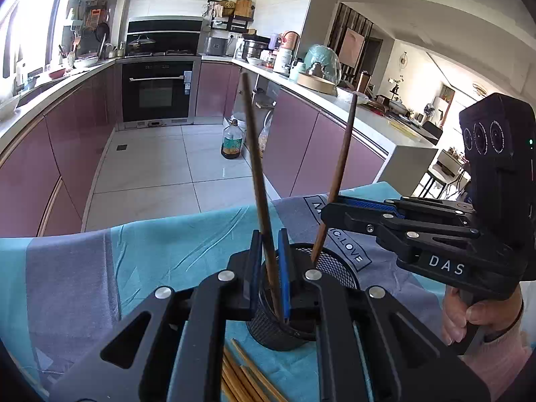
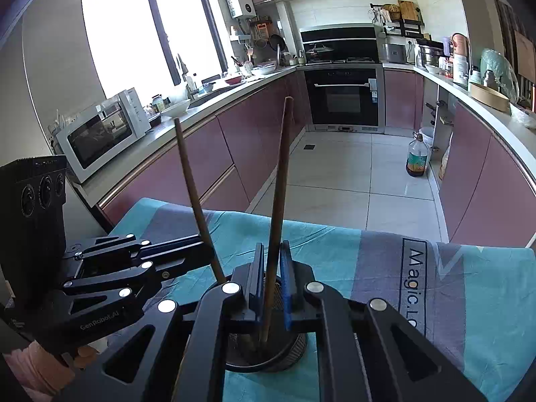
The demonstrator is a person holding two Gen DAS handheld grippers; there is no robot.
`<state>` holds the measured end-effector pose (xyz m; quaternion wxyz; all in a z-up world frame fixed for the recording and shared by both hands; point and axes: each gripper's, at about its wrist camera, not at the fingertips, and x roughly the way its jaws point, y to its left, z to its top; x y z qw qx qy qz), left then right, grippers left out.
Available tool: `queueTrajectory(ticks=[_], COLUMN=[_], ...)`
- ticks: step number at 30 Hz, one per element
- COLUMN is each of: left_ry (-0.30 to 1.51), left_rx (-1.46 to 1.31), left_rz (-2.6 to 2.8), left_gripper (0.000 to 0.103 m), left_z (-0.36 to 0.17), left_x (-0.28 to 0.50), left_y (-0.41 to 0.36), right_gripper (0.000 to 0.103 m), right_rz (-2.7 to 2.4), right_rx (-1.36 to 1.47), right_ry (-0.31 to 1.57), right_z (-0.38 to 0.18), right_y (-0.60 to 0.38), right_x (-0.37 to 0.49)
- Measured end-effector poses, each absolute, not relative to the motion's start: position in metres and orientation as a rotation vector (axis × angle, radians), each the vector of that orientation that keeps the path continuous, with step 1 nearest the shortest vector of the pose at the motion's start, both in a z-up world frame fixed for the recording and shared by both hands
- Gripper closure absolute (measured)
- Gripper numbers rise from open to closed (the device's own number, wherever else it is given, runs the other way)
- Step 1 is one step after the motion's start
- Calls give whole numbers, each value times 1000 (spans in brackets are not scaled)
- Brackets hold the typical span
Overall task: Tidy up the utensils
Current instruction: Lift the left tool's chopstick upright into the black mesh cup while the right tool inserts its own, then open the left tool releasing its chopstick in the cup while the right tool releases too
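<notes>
**Two dark chopsticks going into the mesh holder**

While both grippers are angling down over the cloth-covered table, each is pinching one chopstick. Farthest left in the right wrist view, the left gripper (image 2: 209, 254) is reaching in from the side, its jaws closing on a dark brown wooden chopstick (image 2: 192, 194) that is leaning leftward, its lower end dipping behind the other gripper towards the holder. Just right of it, the right gripper (image 2: 272, 281) is clamping a second dark brown wooden chopstick (image 2: 278, 184) between its blue pads (image 2: 288, 288), standing nearly upright with its tip inside the black wire-mesh cylindrical holder (image 2: 294, 348).

Seen from the left wrist view, the left gripper (image 1: 269, 274) is holding its chopstick (image 1: 256, 167) with the lower end inside the holder (image 1: 335, 264), which is sitting on the teal and grey patterned tablecloth (image 1: 150, 251), back from its near edge. A loose pile of pale bamboo chopsticks (image 1: 241, 378) is lying on the cloth at the near edge, just left of the holder. Further right, the right gripper (image 1: 330, 206) is gripping its chopstick (image 1: 341, 167), whose tip is entering the holder's rim. At the far right, a hand (image 1: 469, 315) is grasping that gripper's handle.
</notes>
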<state>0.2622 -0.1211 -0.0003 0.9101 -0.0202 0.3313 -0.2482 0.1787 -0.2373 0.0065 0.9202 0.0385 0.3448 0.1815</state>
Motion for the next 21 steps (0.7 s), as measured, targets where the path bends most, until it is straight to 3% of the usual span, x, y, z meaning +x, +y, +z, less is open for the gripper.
queueTrajectory(ticks=[3, 8, 12, 21], left_ry=[679, 660, 617, 565], left_rx=[-43, -49, -55, -40], left_rz=[-506, -481, -445, -388], left_gripper=[90, 88, 76, 61], left_z=[-4, -4, 2, -5], left_x=[264, 256, 238, 184], left_y=[-121, -112, -99, -50], right_gripper=[79, 76, 72, 66], right_rz=[360, 341, 338, 449], right_rx=[98, 97, 104, 50], right_ry=[692, 665, 631, 566], right_z=[7, 9, 11, 7], right_y=[-240, -245, -248, -234], right_x=[179, 176, 164, 101])
